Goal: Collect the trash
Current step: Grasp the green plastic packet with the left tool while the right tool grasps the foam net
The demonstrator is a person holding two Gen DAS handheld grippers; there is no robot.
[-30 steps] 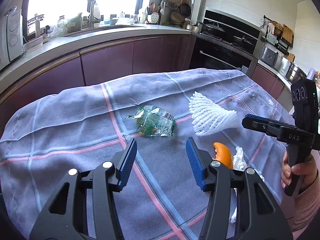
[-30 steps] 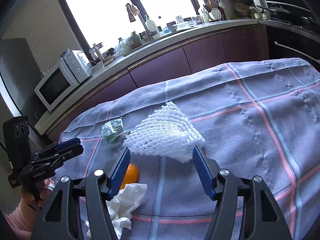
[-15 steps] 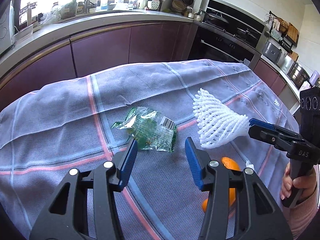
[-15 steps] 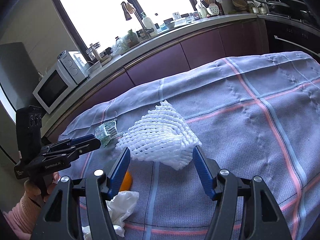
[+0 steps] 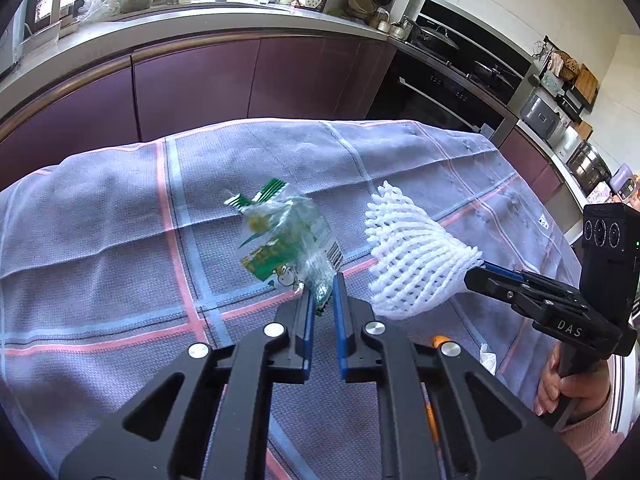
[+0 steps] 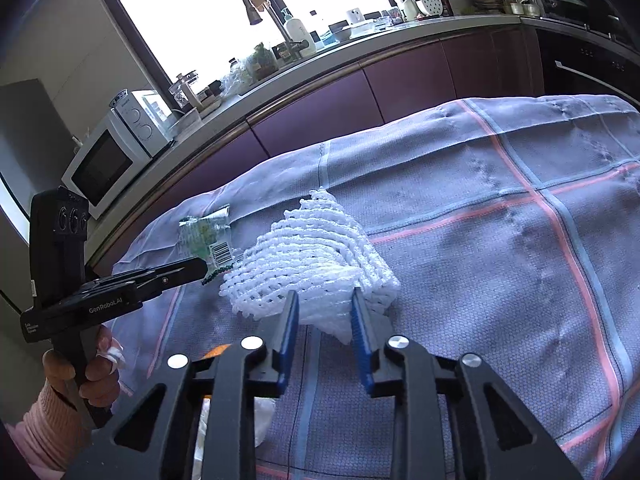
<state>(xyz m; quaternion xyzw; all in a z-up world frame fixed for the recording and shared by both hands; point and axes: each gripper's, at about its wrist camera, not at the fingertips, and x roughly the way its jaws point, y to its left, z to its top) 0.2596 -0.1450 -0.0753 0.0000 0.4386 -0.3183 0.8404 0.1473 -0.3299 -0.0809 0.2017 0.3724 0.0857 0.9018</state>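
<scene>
You're pinching wrapper [image 5: 288, 252] in left claw [image 5: 321, 300], lifting it off bench [image 5: 100, 240]. Right claw [image 6: 325, 312] squeezing foam net [image 6: 312, 268]. Peel [image 5: 438, 338], tissue [image 5: 488, 360] lying uncollected; no bin visible.

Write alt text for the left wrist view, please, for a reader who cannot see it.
The left gripper pinches the near edge of a green plastic wrapper, which looks lifted off a purple checked tablecloth. To its right, the right gripper holds a white foam net. Kitchen cabinets and an oven stand behind.
</scene>
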